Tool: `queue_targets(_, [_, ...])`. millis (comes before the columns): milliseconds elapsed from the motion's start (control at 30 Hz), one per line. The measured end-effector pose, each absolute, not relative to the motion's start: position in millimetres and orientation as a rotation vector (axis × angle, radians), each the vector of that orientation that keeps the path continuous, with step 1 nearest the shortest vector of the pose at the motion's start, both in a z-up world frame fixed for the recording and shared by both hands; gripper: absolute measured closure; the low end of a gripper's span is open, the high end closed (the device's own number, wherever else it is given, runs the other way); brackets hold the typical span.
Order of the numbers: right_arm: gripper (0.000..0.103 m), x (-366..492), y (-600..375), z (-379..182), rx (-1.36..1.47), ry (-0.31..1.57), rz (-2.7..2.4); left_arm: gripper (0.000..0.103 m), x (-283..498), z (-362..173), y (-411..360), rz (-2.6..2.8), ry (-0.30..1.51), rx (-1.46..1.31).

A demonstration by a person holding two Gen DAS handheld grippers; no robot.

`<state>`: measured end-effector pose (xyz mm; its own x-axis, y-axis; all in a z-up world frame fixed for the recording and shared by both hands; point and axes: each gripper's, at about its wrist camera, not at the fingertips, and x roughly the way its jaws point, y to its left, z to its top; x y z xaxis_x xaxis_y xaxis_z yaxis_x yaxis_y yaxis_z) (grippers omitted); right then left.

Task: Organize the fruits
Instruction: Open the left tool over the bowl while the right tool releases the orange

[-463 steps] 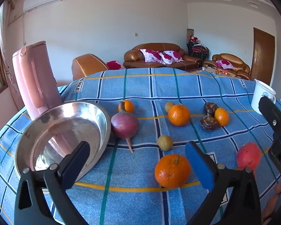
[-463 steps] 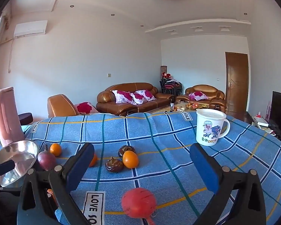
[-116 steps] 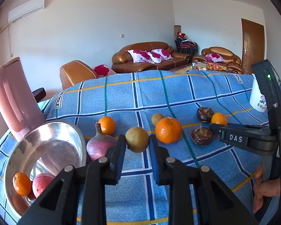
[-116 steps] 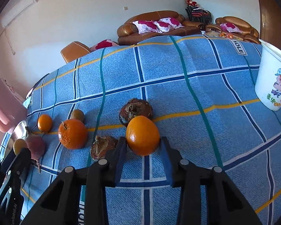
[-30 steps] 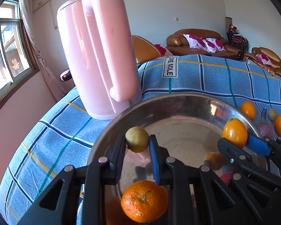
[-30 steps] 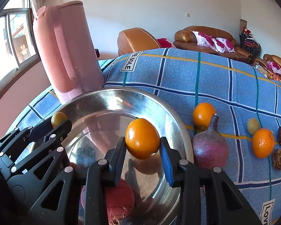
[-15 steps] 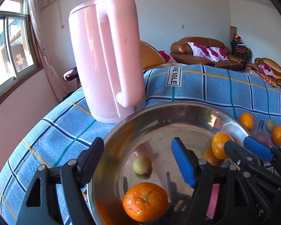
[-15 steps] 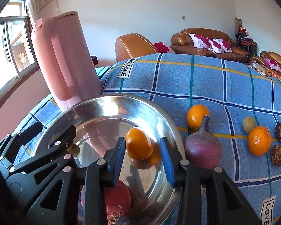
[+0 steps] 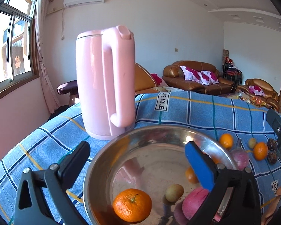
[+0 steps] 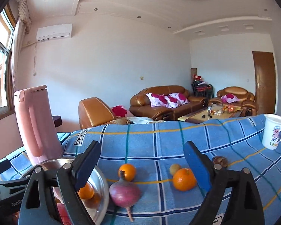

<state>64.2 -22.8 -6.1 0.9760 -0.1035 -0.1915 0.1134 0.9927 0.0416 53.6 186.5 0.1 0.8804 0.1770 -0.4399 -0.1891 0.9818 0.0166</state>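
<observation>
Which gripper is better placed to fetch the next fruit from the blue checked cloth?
Right gripper: its open, empty jaws face the large orange on the cloth. The left gripper hangs over the steel bowl.

A white label (image 9: 161, 100) sewn on the blue checked cloth (image 9: 200, 112) reads "SOLE", with letters before it unclear; in the right wrist view the left gripper (image 10: 9, 196) bears "Gen", the rest hidden. The white mug (image 10: 274, 132) carries a cartoon print; its lettering is too small to read.
</observation>
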Motion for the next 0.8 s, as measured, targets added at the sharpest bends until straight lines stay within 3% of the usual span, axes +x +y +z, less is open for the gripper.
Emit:
queue_targets(333, [0.012,36,-20,1,-0.007,0.089,-0.150,0.000,40,3,169,0.205,0.374,0.029])
queue_targets(433, [0.001,26,-17,3,-0.016,0.061,-0.140,0.000,35,5,167,0.209,0.350,0.030])
queue_targets(500, [0.001,23,-17,3,-0.012,0.057,-0.122,0.000,33,5,166,0.204,0.347,0.025])
queue_targets(800, [0.001,43,-38,-8,0.066,0.235,-0.067,0.000,28,4,167,0.227,0.379,0.007])
